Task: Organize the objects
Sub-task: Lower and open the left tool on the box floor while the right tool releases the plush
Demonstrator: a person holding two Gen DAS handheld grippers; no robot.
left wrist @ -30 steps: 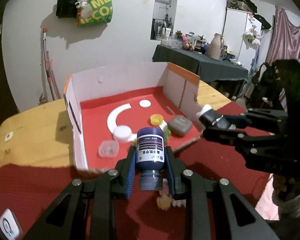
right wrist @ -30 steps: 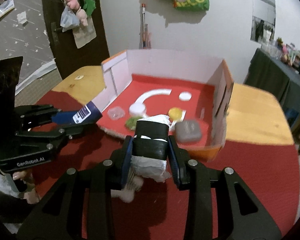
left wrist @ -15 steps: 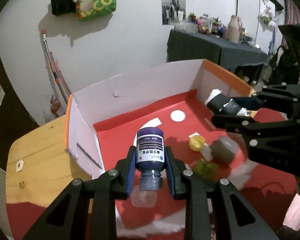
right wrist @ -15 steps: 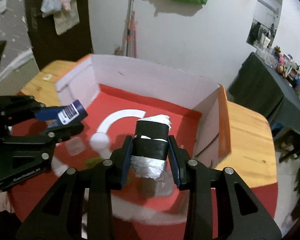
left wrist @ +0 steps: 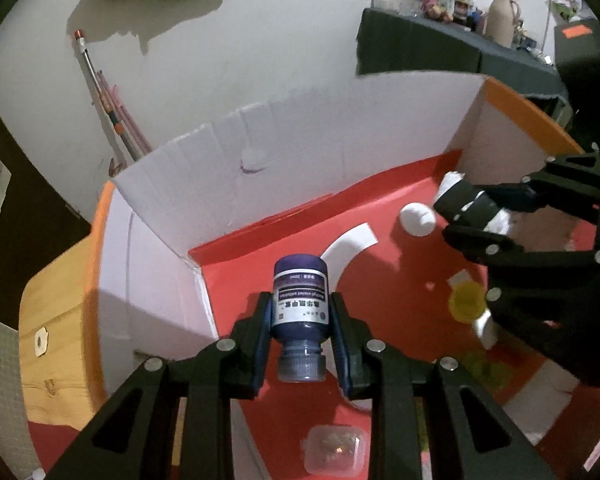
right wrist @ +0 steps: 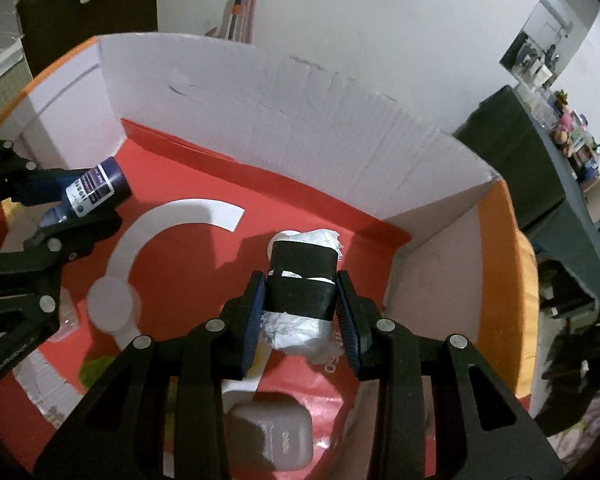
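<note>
The open cardboard box (left wrist: 300, 160) with its red floor lies under both grippers. The left gripper (left wrist: 300, 320) clamps a dark-blue bottle (left wrist: 299, 308), cap toward the camera; the right gripper (right wrist: 300, 308) clamps a black-taped white bundle (right wrist: 300, 292). Placing step: lower each, then open the jaws.

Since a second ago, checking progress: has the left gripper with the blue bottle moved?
Yes. The left gripper, shut on the blue bottle, moved forward from outside the cardboard box to over its red floor, toward the back wall.
</note>
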